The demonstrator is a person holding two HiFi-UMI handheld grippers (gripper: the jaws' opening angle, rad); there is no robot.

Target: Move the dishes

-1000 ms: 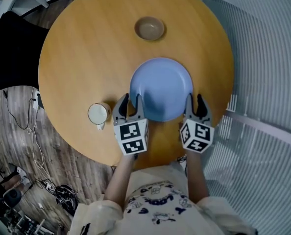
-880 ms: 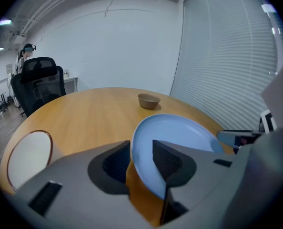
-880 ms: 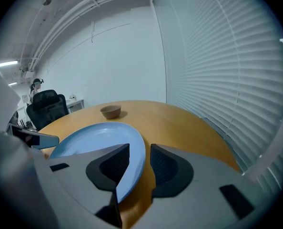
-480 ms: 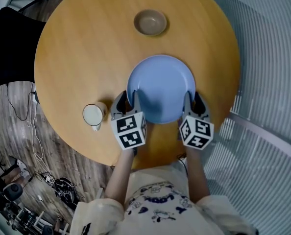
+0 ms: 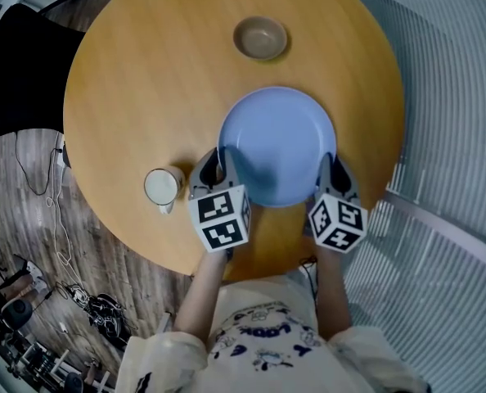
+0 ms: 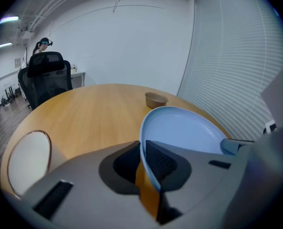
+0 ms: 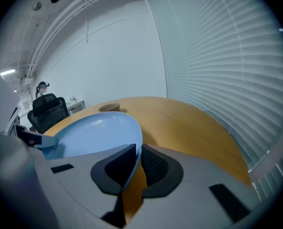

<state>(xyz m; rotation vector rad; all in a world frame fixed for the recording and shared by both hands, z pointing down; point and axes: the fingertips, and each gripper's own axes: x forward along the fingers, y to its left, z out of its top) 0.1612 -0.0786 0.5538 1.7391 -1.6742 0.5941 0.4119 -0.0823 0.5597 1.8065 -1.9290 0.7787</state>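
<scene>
A large light-blue plate (image 5: 277, 144) hangs over the round wooden table (image 5: 145, 80), held from both sides. My left gripper (image 5: 218, 170) is shut on the plate's left rim, and the rim (image 6: 142, 142) runs between its two pads. My right gripper (image 5: 331, 169) is shut on the right rim, where the plate edge (image 7: 136, 151) sits pinched between its pads. The plate (image 6: 179, 128) fills the middle of the left gripper view, and in the right gripper view the plate (image 7: 94, 132) spreads to the left. A small tan bowl (image 5: 260, 38) sits at the table's far side.
A white cup (image 5: 163, 187) stands left of my left gripper, and this cup (image 6: 29, 159) sits close at the left in the left gripper view. A black office chair (image 6: 46, 78) is beyond the table. Window blinds (image 5: 439, 97) run along the right.
The plate, held by both grippers, has risen and shifted slightly right and away from me. Both grippers stayed shut on its rim.
</scene>
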